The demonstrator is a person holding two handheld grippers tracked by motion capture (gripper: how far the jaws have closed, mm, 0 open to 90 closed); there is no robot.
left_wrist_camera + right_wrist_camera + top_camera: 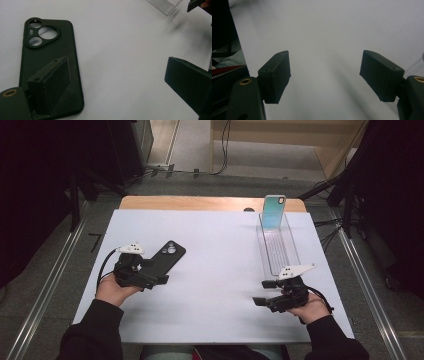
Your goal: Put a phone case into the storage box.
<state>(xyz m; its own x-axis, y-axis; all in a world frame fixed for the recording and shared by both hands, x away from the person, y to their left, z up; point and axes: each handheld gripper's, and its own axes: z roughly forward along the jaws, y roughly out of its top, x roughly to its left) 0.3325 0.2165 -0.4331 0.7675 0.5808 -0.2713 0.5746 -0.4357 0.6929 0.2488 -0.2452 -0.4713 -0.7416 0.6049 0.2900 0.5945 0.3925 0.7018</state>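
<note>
Left gripper (161, 280) wide, over black phone case (167, 256) lying flat at table's (220, 285) left; probably just let go. Right gripper (263, 292) wide, empty. Next: a fresh, square grip.

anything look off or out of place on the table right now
Nothing looks damaged or spilled. The black phone case lies flat but askew beside the open left gripper; the teal case stands upright in the clear tray.
</note>
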